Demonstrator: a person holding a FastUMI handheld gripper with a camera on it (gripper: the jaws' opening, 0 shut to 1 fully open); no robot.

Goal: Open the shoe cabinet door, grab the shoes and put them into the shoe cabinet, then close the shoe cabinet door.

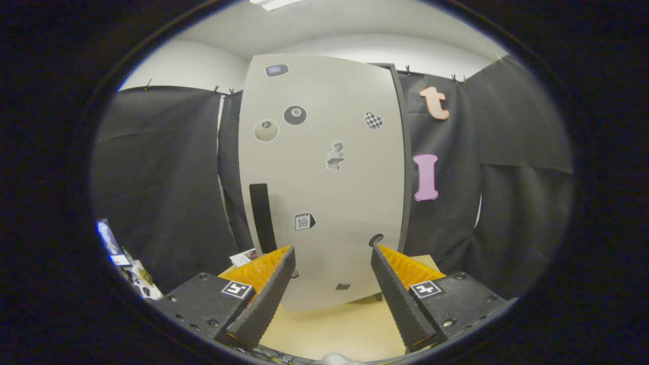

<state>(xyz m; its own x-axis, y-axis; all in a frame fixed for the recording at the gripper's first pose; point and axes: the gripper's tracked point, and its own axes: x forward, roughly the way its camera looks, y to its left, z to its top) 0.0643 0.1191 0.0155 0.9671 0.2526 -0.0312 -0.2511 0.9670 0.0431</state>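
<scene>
The gripper (332,253) is being held with its fingers spread wide, nothing between them. The shoe cabinet door (324,177), shut and sticker-covered, is being faced at frame centre, beyond the fingertips, above the wooden surface (334,329).

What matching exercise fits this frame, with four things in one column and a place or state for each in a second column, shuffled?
Things:
1. cabinet door
2. black handle
3. gripper
4. wooden floor

Places or states:
A. open, nothing between its fingers
B. upright strip on the door's left side, beyond the left finger
C. shut, pale, dotted with stickers
D. below the door, seen between the fingers

Pairs: 1-C, 2-B, 3-A, 4-D
</scene>
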